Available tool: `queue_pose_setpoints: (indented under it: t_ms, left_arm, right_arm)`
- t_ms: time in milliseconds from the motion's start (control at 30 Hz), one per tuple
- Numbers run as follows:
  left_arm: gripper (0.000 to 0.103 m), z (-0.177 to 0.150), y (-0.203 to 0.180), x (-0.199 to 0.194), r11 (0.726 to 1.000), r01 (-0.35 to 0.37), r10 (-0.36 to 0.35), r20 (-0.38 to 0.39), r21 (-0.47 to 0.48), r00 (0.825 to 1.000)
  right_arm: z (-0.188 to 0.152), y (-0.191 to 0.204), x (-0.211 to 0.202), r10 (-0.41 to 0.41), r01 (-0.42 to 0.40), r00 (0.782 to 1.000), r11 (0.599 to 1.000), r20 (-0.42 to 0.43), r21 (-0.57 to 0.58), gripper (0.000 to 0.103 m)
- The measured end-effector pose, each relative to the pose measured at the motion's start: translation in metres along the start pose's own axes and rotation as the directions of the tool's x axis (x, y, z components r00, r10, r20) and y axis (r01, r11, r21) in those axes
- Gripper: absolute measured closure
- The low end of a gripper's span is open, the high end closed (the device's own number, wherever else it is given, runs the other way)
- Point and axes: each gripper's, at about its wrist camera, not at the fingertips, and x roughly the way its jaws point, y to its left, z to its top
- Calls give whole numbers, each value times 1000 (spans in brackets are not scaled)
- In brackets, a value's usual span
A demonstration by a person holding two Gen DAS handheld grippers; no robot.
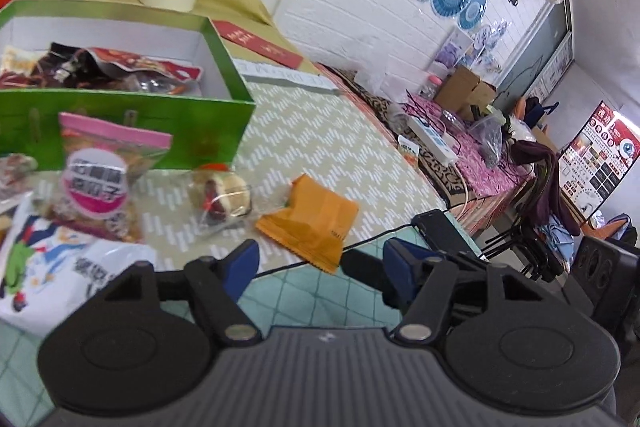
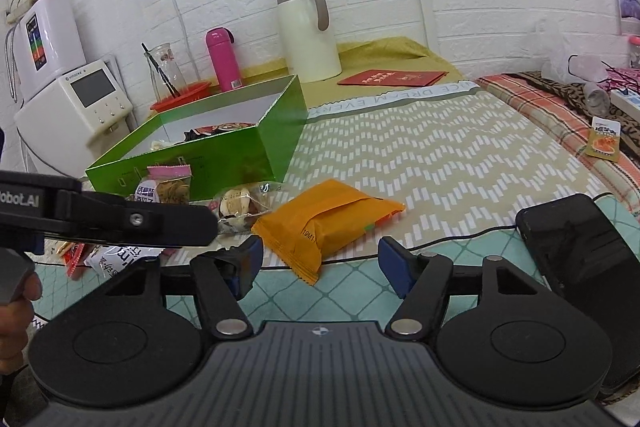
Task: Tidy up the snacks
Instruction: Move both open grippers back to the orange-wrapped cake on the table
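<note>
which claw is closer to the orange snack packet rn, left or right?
Right, marginally. The right claw is open with the orange packet directly ahead of its fingertips. The left claw is open too, with the packet ahead, slightly farther off.

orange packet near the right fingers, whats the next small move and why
Probably ease the right gripper forward and down over the orange packet. Its fingers stand open and empty just short of it, and the packet lies loose on the table outside the green box.

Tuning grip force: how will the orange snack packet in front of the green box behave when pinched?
The orange snack packet looks puffy and creased, so it probably dents and flexes. Its glossy film may slip between the jaws. Likely light for its size; a push should slide it, not roll it.
</note>
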Motion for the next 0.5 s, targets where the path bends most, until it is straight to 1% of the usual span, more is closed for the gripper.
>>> queue_pose_setpoints:
  t_ms: [67, 133, 200, 267, 333, 433, 500]
  left_arm:
    - [37, 5, -3, 11, 1000, -6, 6, -8, 15, 1000]
    - [37, 10, -6, 22, 999, -15, 15, -12, 32, 1000]
    - [40, 14, -8, 31, 998, -22, 23, -18, 52, 1000]
    - [43, 18, -8, 42, 998, -37, 39, -31, 60, 999]
    - [48, 19, -6, 50, 998, -25, 28, -52, 58, 998]
    - [48, 21, -7, 60, 996, -44, 49, -66, 81, 997]
    - [48, 21, -4, 65, 996, -40, 47, -84, 77, 995]
  right_arm:
    - [0, 0, 3, 2, -2, 1000, 1000, -7, -6, 6]
    - [0, -1, 6, 5, -5, 1000, 1000, -15, -11, 17]
    - [0, -1, 8, 10, -10, 1000, 1000, -18, -12, 21]
    - [0, -2, 10, 14, -14, 1000, 1000, -20, -4, 23]
    - [0, -3, 12, 19, -19, 1000, 1000, -22, -2, 23]
    - [0, -4, 15, 24, -24, 999, 1000, -26, -2, 24]
    - [0, -5, 17, 27, -27, 999, 1000, -27, 1, 24]
